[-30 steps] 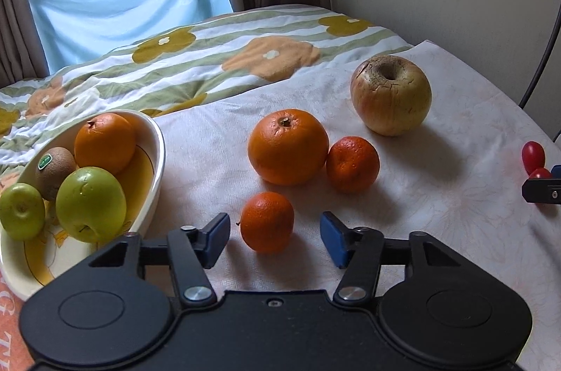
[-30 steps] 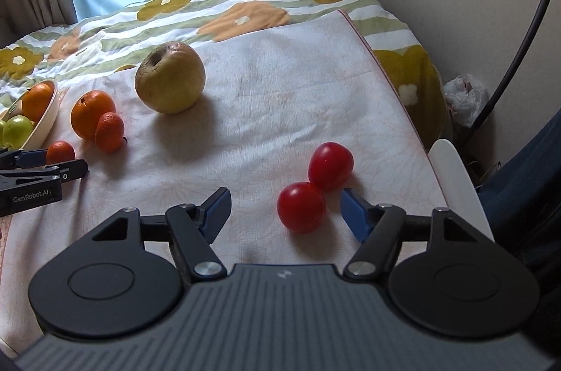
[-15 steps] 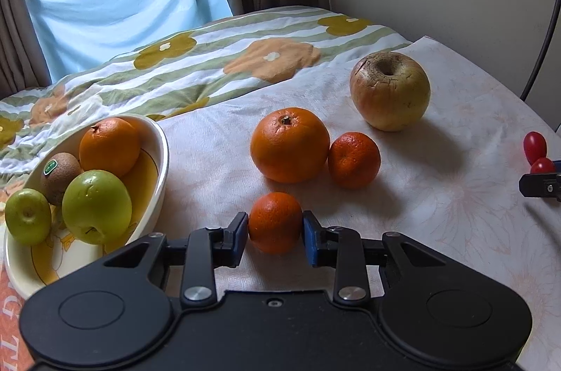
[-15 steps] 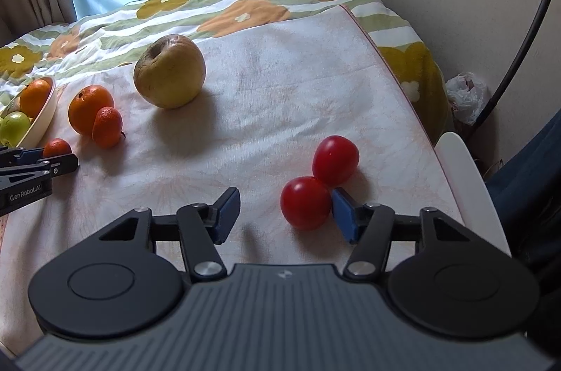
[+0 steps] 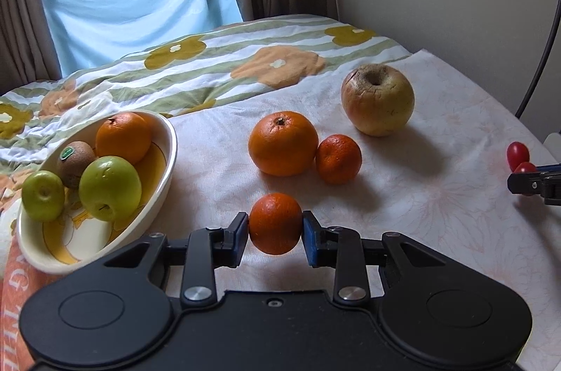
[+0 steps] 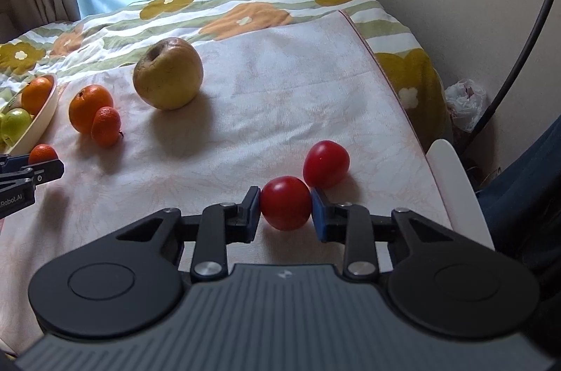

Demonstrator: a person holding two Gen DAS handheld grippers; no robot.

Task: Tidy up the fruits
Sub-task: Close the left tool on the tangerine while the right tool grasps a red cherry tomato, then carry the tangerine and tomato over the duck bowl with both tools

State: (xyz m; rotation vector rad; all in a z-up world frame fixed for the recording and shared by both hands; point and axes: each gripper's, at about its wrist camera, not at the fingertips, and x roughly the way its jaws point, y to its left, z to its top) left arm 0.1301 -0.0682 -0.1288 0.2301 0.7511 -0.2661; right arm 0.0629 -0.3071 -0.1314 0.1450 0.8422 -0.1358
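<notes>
Gripping a small mandarin (image 5: 275, 223) in my left tongs (image 5: 274, 232) while my right tongs (image 6: 285, 208) are closing around a red tomato (image 6: 285, 207).

Left of my left tongs I see the fruit bowl (image 5: 167, 160); ahead of them sit an orange (image 5: 283, 143), a second mandarin (image 5: 338, 158) touching it, and a big apple (image 5: 378, 104). On the right, both blue pads (image 6: 317, 208) meet the tomato, with a second tomato (image 6: 326, 163) just beyond, touching it.
</notes>
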